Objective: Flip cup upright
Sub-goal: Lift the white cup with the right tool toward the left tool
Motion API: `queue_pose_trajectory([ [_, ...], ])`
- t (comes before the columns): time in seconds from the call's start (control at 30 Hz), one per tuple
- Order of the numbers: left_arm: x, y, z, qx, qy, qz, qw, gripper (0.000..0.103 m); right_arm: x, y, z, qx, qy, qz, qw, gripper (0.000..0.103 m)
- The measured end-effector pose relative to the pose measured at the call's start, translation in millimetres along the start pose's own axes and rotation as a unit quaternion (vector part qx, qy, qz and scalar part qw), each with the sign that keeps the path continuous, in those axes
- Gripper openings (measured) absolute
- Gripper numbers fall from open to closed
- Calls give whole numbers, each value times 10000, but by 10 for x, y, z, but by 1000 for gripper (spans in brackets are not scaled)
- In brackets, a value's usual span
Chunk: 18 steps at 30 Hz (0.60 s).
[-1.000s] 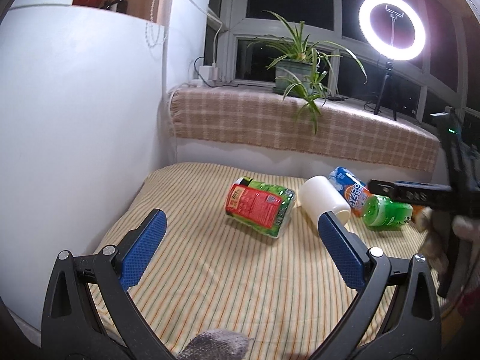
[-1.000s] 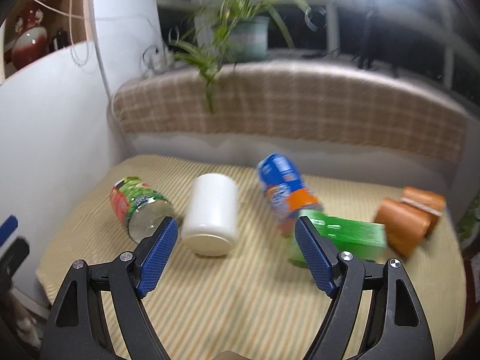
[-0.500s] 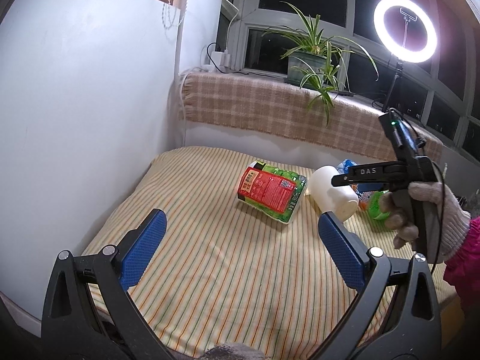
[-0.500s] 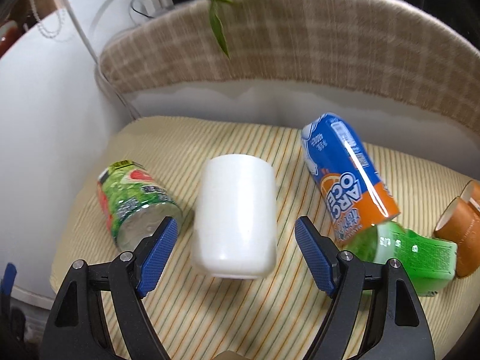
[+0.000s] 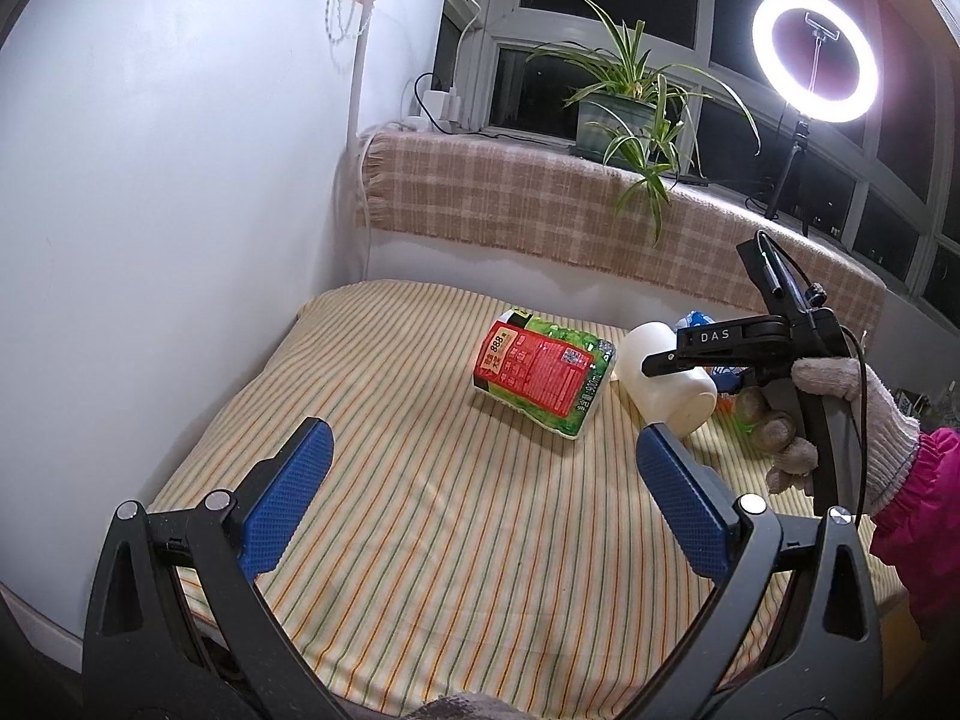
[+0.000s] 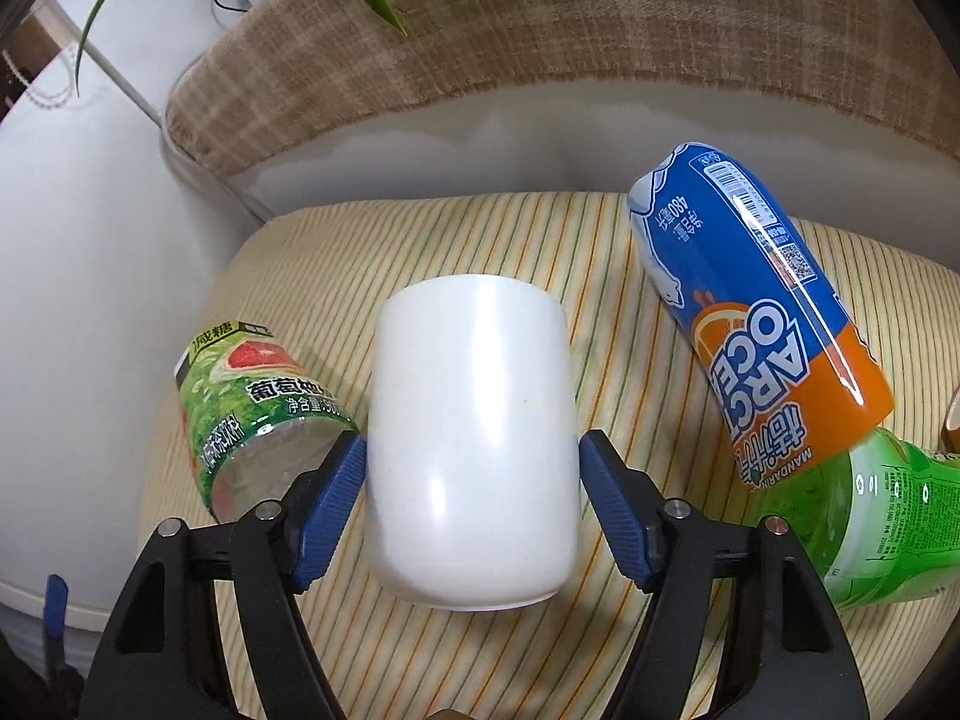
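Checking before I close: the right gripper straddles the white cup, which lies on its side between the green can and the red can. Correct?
Not quite. In the right wrist view the right gripper straddles the white cup, lying between the green can and a blue-orange can, not a red one.

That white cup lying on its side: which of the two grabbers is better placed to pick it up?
The right gripper: its open blue pads already flank the white cup. The left gripper hangs open over bare striped cloth, well short of it.

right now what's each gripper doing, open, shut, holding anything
left gripper: open, holding nothing.
right gripper: open around the white cup, pads by its sides, not visibly clamped.
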State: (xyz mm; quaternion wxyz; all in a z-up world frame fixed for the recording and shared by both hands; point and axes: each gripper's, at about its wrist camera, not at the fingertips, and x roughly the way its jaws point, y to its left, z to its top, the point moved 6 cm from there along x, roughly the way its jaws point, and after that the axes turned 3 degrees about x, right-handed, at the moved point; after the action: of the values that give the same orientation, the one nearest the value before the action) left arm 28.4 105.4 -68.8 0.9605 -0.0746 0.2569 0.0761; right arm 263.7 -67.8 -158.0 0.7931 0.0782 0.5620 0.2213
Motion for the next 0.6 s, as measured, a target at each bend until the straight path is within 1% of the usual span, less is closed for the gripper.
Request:
queue_pose_trajectory([
  [0.07, 8, -11, -6, 10, 2, 1, 10000, 102, 31, 19, 3, 14, -30, 10, 10000, 73],
  [0.17, 17, -31, -11, 32, 1, -11, 10000, 102, -35, -23, -74, 82, -112, 70, 9999, 72],
  [0.43, 58, -125, -39, 65, 36, -118, 9999, 103, -398, -121, -381, 291, -410, 321, 9982, 72],
  [0.6, 99, -221, -60, 95, 84, -242, 9996, 102, -654, -253, -660, 583, -574, 484, 9955, 72],
])
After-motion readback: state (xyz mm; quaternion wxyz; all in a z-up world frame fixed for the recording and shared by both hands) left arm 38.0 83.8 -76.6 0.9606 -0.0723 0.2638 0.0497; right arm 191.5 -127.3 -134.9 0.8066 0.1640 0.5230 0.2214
